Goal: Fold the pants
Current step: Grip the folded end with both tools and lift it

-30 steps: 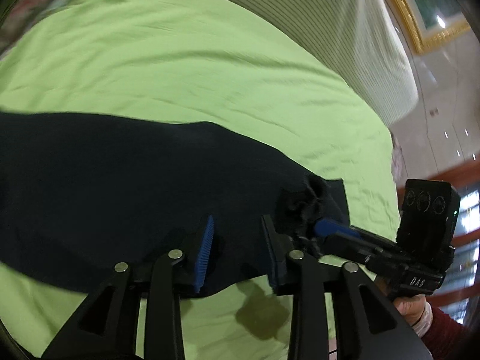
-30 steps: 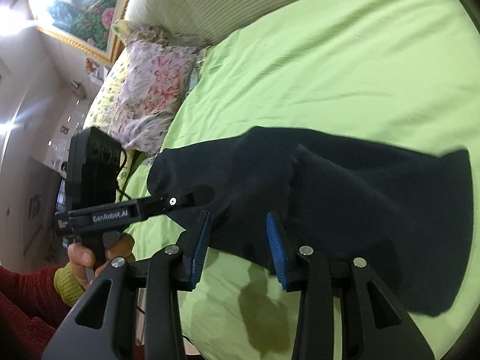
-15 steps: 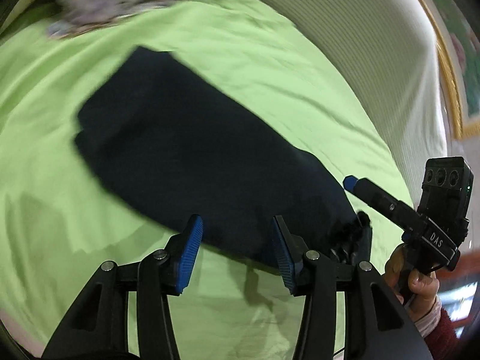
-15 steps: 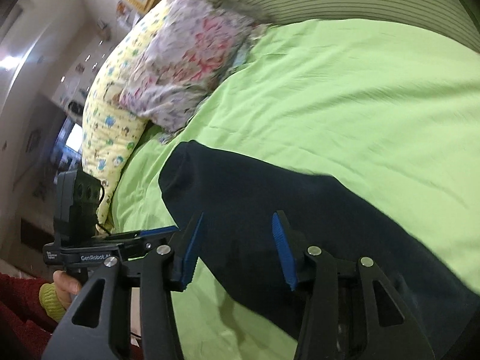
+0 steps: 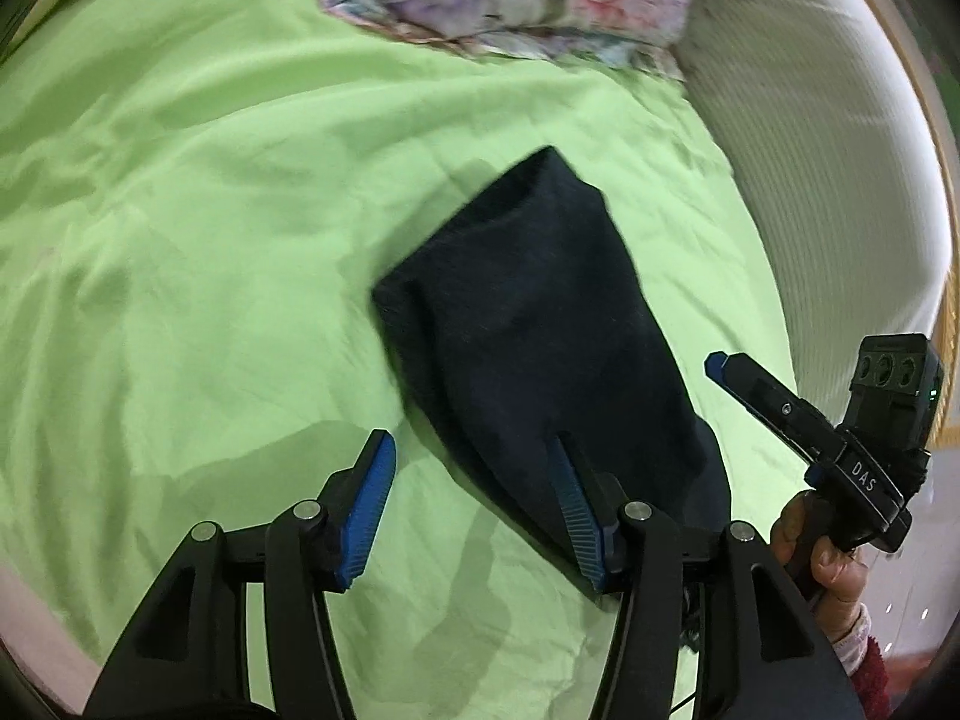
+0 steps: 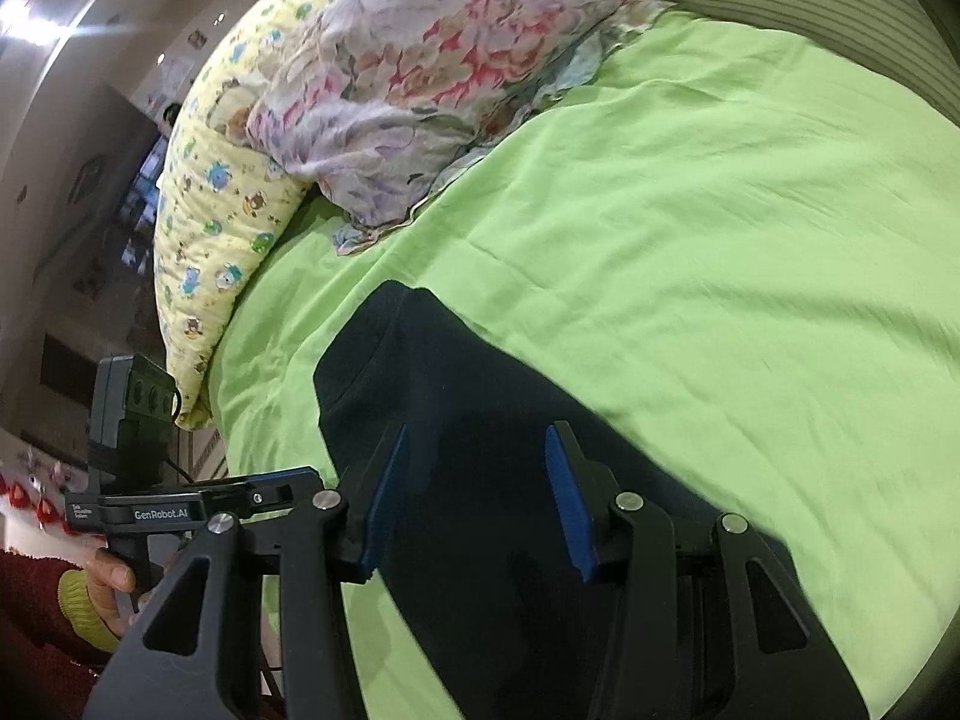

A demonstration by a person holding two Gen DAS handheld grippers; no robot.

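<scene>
On green sheet (image 5: 210, 228), dark pants (image 5: 540, 330) flat, nr pillows (image 6: 420, 78)

Open green sheet (image 5: 210, 240) around the pants (image 5: 540, 324); floral pillow (image 6: 432, 78) beyond.

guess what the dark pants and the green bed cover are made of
Pants: likely a soft matte knit, perhaps cotton jersey; navy, no sheen, lying limp. Green bed cover: probably thin woven cotton or a blend; smooth, with fine creases. Blur leaves the weave unclear.

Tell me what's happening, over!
Left gripper jaws opening, empty. Right gripper open, empty. Pants flat on green sheet. Nothing blocking.
</scene>
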